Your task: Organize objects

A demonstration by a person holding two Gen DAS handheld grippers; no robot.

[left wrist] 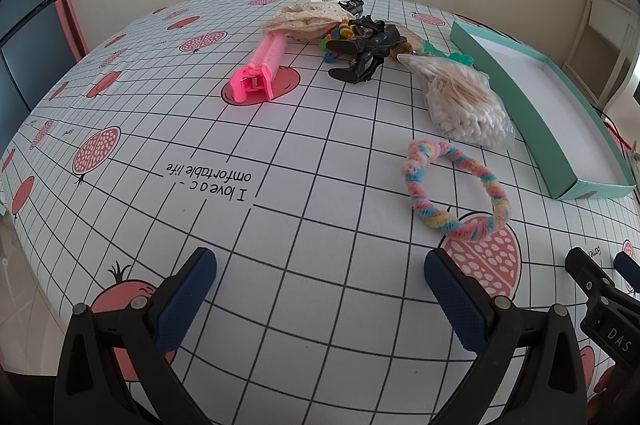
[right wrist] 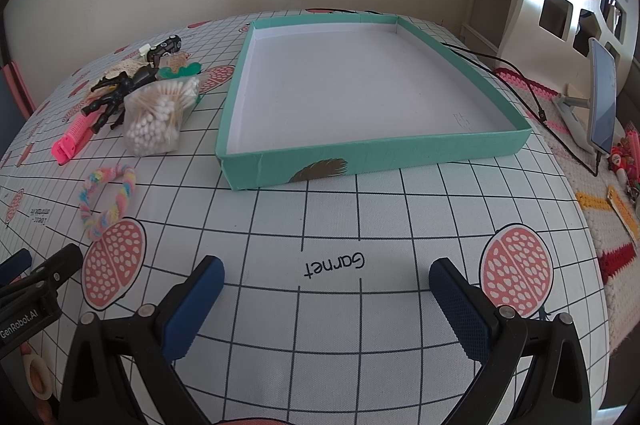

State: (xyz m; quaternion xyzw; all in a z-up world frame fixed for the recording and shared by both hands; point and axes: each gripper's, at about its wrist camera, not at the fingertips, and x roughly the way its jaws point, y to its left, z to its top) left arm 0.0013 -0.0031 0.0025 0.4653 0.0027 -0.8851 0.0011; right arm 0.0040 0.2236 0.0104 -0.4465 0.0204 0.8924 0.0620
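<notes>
Shallow teal tray (right wrist: pixel 360 153), nothing inside, on gridded tablecloth (right wrist: pixel 320 217). Beside its left wall: bag of cotton swabs (right wrist: pixel 158 117), black toy figure (right wrist: pixel 116 91), pink hair clip (right wrist: pixel 70 141), rainbow fuzzy ring (right wrist: pixel 106 197). Left gripper (left wrist: pixel 320 289) and right gripper (right wrist: pixel 326 291) both spread wide over bare cloth, gripping nothing.

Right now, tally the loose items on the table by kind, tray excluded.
Pink hair clip: 1
Black claw clip: 1
Bag of cotton swabs: 1
Pastel fuzzy ring: 1
Cream crochet piece: 1
Small mixed bits behind the claw clip: too cluttered to count
Total clearly countable: 5
The teal tray holds nothing.
</notes>
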